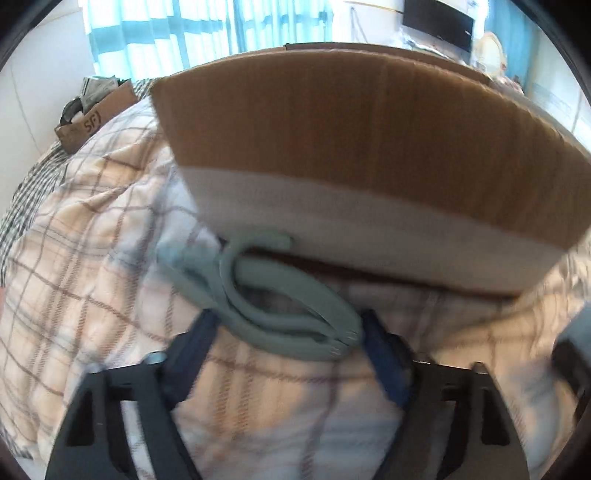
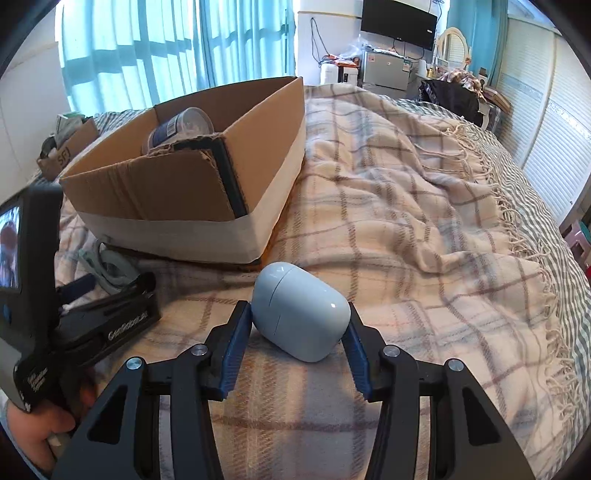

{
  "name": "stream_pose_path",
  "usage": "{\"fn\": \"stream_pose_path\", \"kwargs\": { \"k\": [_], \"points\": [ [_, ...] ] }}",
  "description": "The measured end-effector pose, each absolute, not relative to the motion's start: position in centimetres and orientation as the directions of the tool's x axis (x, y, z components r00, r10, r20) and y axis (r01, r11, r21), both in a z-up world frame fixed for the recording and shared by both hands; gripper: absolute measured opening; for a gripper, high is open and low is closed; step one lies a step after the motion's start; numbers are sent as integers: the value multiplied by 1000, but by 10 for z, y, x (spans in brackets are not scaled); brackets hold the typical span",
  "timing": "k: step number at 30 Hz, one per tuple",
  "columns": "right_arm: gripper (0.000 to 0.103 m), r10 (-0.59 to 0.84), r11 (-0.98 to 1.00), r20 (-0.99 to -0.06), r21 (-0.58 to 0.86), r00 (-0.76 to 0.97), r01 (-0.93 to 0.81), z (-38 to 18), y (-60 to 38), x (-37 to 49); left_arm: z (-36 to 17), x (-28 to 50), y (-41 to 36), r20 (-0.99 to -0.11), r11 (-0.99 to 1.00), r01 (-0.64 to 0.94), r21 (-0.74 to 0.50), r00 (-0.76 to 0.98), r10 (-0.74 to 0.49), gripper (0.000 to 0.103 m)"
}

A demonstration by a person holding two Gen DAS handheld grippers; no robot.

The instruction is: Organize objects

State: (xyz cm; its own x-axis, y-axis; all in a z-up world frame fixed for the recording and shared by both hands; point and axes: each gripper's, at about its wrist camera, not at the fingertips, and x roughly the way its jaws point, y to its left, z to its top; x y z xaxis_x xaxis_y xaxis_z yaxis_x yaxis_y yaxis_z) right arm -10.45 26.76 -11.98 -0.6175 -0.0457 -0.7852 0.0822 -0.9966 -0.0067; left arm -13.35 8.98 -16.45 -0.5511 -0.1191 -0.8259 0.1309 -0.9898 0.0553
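Observation:
A sage-green clip-like object [image 1: 273, 310] lies on the plaid blanket just in front of the cardboard box [image 1: 369, 147]. My left gripper [image 1: 288, 325] is open, its blue fingertips on either side of the green object's near end. In the right wrist view a pale blue earbud case [image 2: 301, 317] lies on the blanket between the blue pads of my right gripper [image 2: 297, 325], which is open around it. The green object [image 2: 110, 267] and the left gripper [image 2: 110, 295] show at the left. The box [image 2: 192, 192] holds a clear-lidded jar [image 2: 177, 127] and a dark flat item [image 2: 231, 177].
The plaid blanket [image 2: 406, 221] covers a bed with a fringed edge at the right. A smaller box [image 1: 96, 118] with clutter sits at the far left. Curtains, a monitor [image 2: 399, 22] and cluttered furniture stand behind the bed.

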Motion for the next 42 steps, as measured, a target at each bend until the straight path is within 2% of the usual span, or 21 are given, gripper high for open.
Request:
{"fn": "stream_pose_path", "kwargs": {
  "k": [3, 8, 9, 14, 16, 19, 22, 25, 27, 30, 32, 34, 37, 42],
  "points": [
    [49, -45, -997, -783, -6, -621, 80, -117, 266, -101, -166, -116, 68, -842, -991, 130, 21, -532, -88, 39],
    [49, -60, -995, -773, -2, -632, 96, -109, 254, -90, -159, -82, 28, -840, -991, 132, -21, -540, -54, 15],
    [49, -64, -995, -771, -1, -634, 101, -107, 251, -88, -157, -78, 23, -837, -991, 131, -26, -546, -50, 12],
    [49, -83, -990, -764, -9, -640, 139, -103, 232, -78, -155, -72, 1, -841, -984, 146, -99, -541, 5, 13],
    [49, -81, -989, -764, -17, -641, 144, -103, 230, -76, -155, -78, 0, -843, -984, 121, -129, -535, 45, 14],
    [49, -78, -991, -765, -12, -639, 135, -104, 232, -77, -157, -94, 8, -843, -992, 68, -108, -535, 55, 15],
    [49, -79, -992, -769, -4, -635, 129, -107, 236, -80, -164, -114, 12, -853, -994, 55, -97, -519, 55, 21],
    [49, -85, -992, -775, 5, -627, 129, -111, 238, -86, -167, -128, 13, -859, -992, 58, -113, -508, 68, 35],
    [49, -88, -991, -777, 8, -623, 130, -113, 238, -89, -167, -135, 13, -858, -990, 66, -125, -508, 75, 56],
    [48, -97, -991, -780, 19, -618, 132, -115, 240, -92, -167, -139, 5, -851, -982, 82, -169, -514, 104, 71],
    [47, -100, -991, -783, 24, -613, 132, -116, 241, -95, -168, -138, 0, -857, -974, 106, -201, -501, 122, 76],
    [46, -104, -991, -786, 26, -609, 135, -118, 241, -97, -167, -131, -6, -850, -965, 117, -233, -506, 144, 76],
    [38, -109, -989, -784, 24, -612, 145, -117, 238, -98, -168, -123, -17, -844, -950, 150, -274, -512, 162, 77],
    [38, -110, -988, -800, 20, -590, 156, -126, 234, -102, -170, -132, -38, -828, -914, 205, -350, -525, 200, 77]
  ]
}}
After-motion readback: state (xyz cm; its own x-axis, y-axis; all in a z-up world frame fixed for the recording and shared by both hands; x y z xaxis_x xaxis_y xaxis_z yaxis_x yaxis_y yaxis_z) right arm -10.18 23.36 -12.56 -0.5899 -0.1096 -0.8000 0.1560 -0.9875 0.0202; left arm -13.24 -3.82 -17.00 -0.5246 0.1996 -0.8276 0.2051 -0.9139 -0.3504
